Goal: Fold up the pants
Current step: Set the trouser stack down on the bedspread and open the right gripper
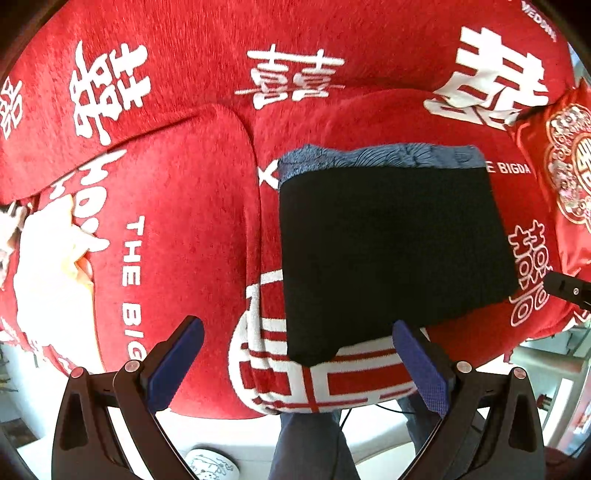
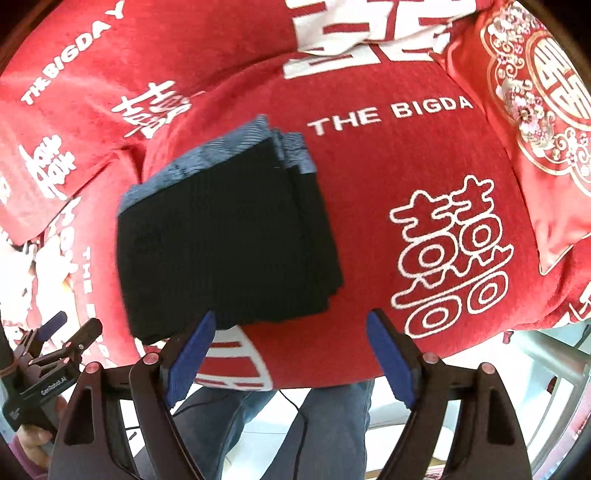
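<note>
step: fold looks finished, both tools clear | pants point(image 1: 391, 251) lie in a compact stack near sofa cushion point(image 2: 406, 177) front edge | left gripper point(image 1: 299, 365) released, empty | right gripper point(image 2: 291, 354) released, empty | next: probably only squaring the stack, if anything

White "THE BIGDA" and "THE BIGDAY" printed on the red sofa cover point(image 2: 369, 155), alongside white double-happiness characters point(image 2: 450, 254). "VEDDIN" partly legible near the cover's upper edge point(image 1: 539, 22). "GenRobot.AI" lettered on the left gripper point(image 2: 55, 332).

Both wrist views look straight down from close above, sharing the folded pants point(image 1: 391, 251) on the red cover point(image 2: 369, 184)
</note>
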Demonstrator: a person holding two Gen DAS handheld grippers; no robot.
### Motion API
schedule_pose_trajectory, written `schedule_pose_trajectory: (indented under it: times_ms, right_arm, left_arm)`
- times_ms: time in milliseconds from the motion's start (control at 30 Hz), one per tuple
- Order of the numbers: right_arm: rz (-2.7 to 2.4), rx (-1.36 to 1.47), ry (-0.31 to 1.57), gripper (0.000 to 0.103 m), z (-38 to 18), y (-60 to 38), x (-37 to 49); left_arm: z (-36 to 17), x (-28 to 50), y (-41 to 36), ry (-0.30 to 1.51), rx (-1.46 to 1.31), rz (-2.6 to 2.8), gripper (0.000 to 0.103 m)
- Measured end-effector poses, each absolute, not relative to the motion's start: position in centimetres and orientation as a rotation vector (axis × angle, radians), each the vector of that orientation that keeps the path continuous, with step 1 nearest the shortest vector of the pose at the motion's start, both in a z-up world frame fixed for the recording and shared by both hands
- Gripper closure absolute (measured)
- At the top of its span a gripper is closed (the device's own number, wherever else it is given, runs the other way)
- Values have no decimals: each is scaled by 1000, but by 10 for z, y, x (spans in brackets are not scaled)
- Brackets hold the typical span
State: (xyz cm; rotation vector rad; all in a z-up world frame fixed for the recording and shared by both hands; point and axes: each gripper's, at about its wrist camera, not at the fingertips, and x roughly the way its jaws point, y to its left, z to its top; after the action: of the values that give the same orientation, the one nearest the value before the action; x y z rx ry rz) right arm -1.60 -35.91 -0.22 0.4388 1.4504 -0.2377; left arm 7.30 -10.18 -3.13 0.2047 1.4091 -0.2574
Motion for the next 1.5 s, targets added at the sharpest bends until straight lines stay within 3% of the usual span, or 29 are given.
schedule_pose_trajectory:
  times_ms: [767,1500]
  right_arm:
    - [-154,338,1364,17,73,-316,-36]
    - [-117,266,1380,17,85,-313,-45]
  left_arm:
    - [46,35,-116,1323,186,-195,0]
    - [65,15,-133,1316,173,-149,0]
